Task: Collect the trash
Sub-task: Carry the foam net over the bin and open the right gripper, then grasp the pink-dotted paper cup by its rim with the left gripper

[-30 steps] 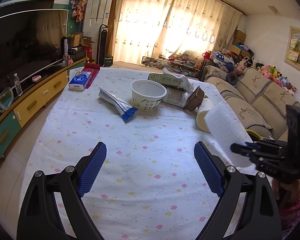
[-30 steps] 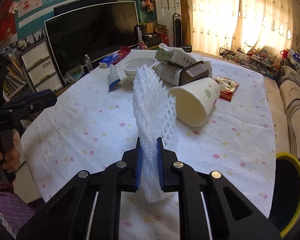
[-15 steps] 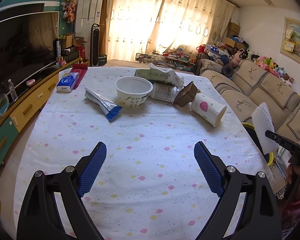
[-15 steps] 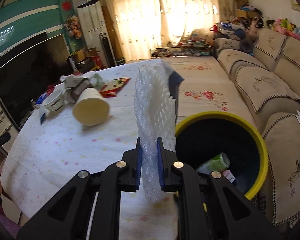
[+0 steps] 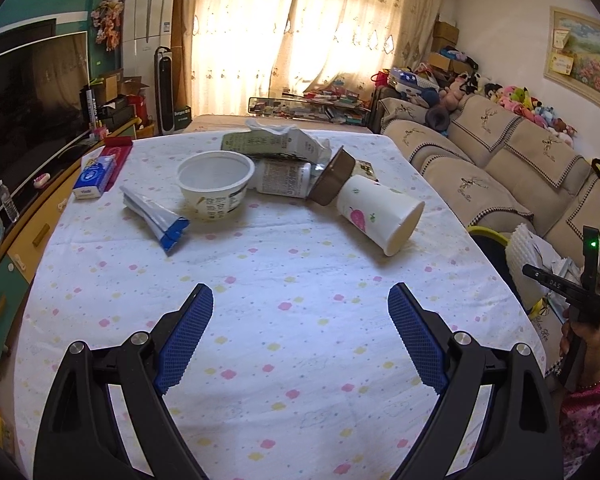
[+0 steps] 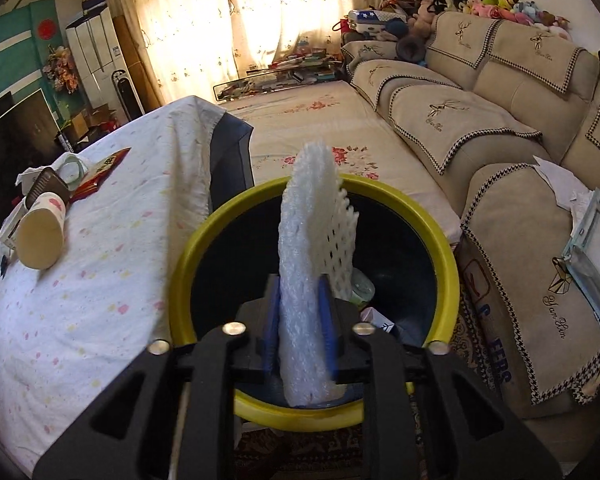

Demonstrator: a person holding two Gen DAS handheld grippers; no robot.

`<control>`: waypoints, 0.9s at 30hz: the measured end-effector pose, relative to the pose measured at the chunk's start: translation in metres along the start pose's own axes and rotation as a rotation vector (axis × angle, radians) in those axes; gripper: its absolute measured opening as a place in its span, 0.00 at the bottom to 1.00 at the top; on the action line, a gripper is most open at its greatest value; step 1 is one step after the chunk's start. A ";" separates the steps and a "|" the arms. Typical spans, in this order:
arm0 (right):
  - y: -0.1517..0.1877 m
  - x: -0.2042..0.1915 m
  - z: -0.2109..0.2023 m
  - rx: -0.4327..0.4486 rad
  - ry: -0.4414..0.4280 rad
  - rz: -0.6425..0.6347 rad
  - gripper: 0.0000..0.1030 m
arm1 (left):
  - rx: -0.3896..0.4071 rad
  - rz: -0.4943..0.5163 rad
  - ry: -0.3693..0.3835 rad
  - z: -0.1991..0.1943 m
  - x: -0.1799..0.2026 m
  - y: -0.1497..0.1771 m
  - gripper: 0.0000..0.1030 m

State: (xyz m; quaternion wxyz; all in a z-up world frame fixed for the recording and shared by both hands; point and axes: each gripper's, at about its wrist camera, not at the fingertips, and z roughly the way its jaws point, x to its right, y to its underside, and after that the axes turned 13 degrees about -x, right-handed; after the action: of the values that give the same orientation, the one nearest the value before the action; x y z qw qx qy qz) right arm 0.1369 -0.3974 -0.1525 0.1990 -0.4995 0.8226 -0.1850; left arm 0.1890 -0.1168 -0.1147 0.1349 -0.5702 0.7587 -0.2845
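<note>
A living room with a cloth-covered table (image 5: 300,320) beside a sofa. Nearest, the right gripper (image 6: 300,320) hangs over the yellow-rimmed bin (image 6: 446,264); its jaws have just been opening around the white foam fruit net (image 6: 308,264), still standing between them, so the drop seems under way. The left gripper (image 5: 300,336) hangs spread wide, empty. Farther off, a paper cup (image 5: 380,216) awaits.

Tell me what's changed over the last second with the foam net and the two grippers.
The right gripper carried the foam net off the table and now holds it above the yellow-rimmed bin. Its jaws have just been opening, with the net between them, not yet dropped. The left gripper stayed wide open and empty over the table. The paper cup, bowl and wrappers lie as before.
</note>
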 end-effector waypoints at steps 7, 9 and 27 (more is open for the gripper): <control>-0.001 0.003 -0.005 0.035 -0.001 0.011 0.41 | -0.029 0.070 0.010 0.020 0.030 -0.018 0.85; 0.000 0.004 -0.005 0.035 -0.005 0.013 0.41 | -0.038 0.093 0.006 0.027 0.039 -0.024 0.85; 0.002 0.018 0.005 0.015 -0.057 0.047 0.43 | -0.126 0.133 -0.067 0.116 0.092 -0.081 0.84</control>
State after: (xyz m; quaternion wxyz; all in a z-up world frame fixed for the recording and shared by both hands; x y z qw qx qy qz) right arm 0.1309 -0.4133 -0.1604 0.2305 -0.4838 0.8266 -0.1719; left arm 0.2853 -0.2513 -0.1488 0.1428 -0.5352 0.8063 -0.2073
